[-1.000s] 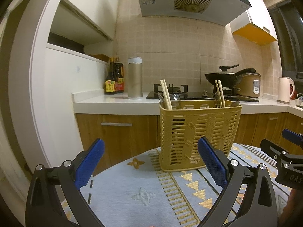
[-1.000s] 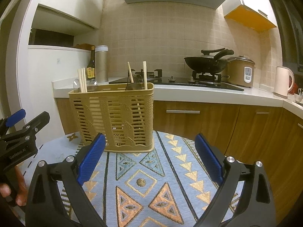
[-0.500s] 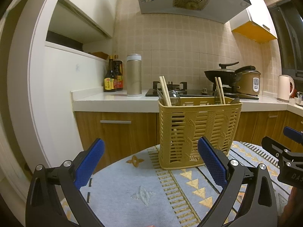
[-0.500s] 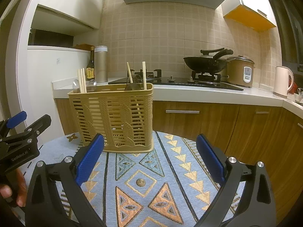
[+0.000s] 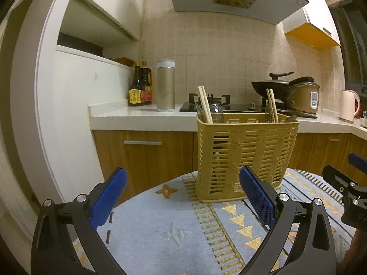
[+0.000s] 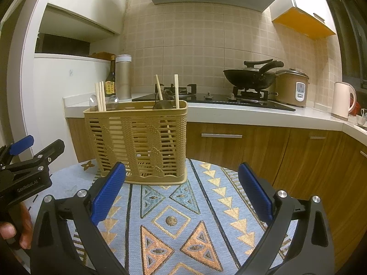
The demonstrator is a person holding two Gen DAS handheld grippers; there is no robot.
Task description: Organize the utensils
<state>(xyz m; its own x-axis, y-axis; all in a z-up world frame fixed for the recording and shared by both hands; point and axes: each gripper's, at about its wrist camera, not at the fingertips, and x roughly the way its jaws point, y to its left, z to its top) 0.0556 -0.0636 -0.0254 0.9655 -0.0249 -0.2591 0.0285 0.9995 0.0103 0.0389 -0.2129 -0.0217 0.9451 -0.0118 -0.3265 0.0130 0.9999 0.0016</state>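
In the left wrist view, the left hand-held gripper (image 5: 182,191) is released, its blue pads spread wide with nothing between them. It hangs over the patterned light-blue cloth (image 5: 160,224) that covers the surface. The tan utensil basket (image 5: 246,158) stands upright on the cloth at about 1 o'clock from the gripper, apart from the pads. One pair of chopsticks (image 5: 205,107) rises from its left end beside a clear spoon (image 5: 215,111), and a second pair of chopsticks (image 5: 272,105) stands toward its right end. The right hand-held gripper (image 5: 344,171) shows at 3 o'clock. Two sauce bottles (image 5: 140,87) and a steel canister (image 5: 165,84) sit on the kitchen counter behind.

In the right wrist view, the right hand-held gripper (image 6: 182,189) is likewise released and holds nothing. The basket (image 6: 137,142) stands at about 11 o'clock, just beyond the left pad, with chopsticks (image 6: 100,96) at its left end and another pair (image 6: 176,91) spread apart at its right end. The left hand-held gripper (image 6: 36,146) shows at 9 o'clock, with a hand (image 6: 16,226) on its grip. A wok (image 6: 250,75), rice cooker (image 6: 292,88) and kettle (image 6: 343,100) line the counter.
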